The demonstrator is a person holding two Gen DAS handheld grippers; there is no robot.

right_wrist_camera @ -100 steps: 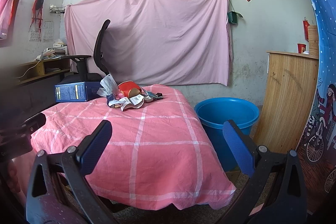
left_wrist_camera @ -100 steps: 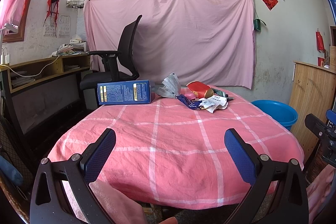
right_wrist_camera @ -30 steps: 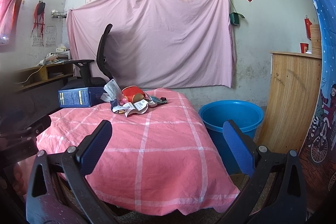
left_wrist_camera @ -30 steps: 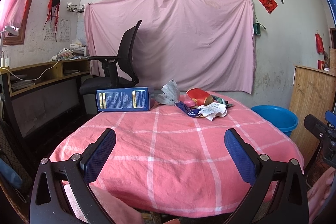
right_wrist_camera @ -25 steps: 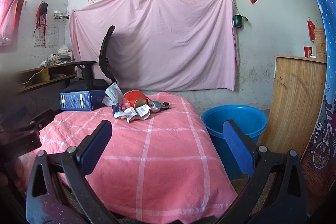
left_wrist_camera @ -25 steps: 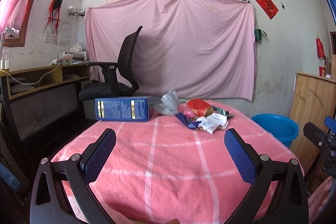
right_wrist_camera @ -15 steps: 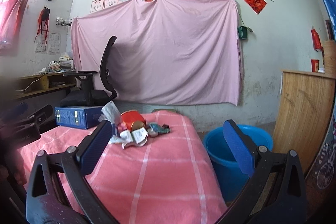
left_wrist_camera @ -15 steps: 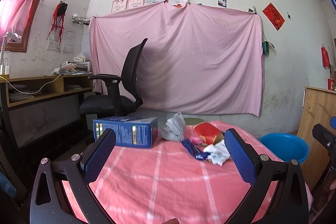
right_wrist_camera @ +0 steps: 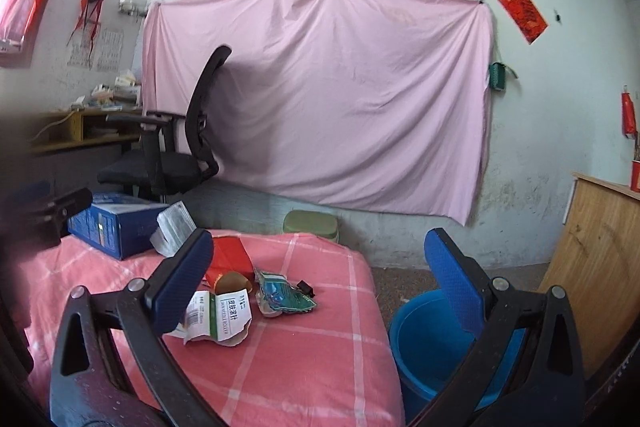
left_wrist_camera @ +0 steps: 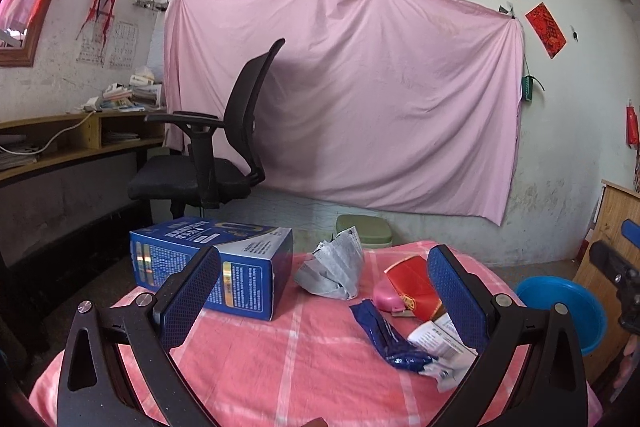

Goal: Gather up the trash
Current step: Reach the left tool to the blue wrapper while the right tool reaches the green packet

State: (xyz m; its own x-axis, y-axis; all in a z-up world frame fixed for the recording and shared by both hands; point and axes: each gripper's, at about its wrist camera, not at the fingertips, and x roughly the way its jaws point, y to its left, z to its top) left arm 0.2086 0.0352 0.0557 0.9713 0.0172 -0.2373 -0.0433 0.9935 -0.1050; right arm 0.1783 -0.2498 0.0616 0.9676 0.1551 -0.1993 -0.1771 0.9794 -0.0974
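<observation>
Trash lies on the pink checked table (left_wrist_camera: 248, 367): a blue box (left_wrist_camera: 212, 267), a crumpled grey wrapper (left_wrist_camera: 334, 273), a red packet (left_wrist_camera: 412, 283), a blue wrapper (left_wrist_camera: 390, 337) and white paper (left_wrist_camera: 444, 347). In the right wrist view I see the white paper (right_wrist_camera: 218, 317), a green wrapper (right_wrist_camera: 284, 297), the red packet (right_wrist_camera: 230, 255) and the blue box (right_wrist_camera: 112, 223). My left gripper (left_wrist_camera: 324, 299) is open above the table, just short of the trash. My right gripper (right_wrist_camera: 320, 279) is open over the table's right part.
A blue bucket (right_wrist_camera: 420, 339) stands on the floor right of the table, also in the left wrist view (left_wrist_camera: 560, 311). A black office chair (left_wrist_camera: 212, 155) and a desk (left_wrist_camera: 72, 143) are behind left. A wooden cabinet (right_wrist_camera: 600, 267) stands right.
Both grippers have moved forward over the table toward the trash pile and sit closer to it. Both stay open and empty.
</observation>
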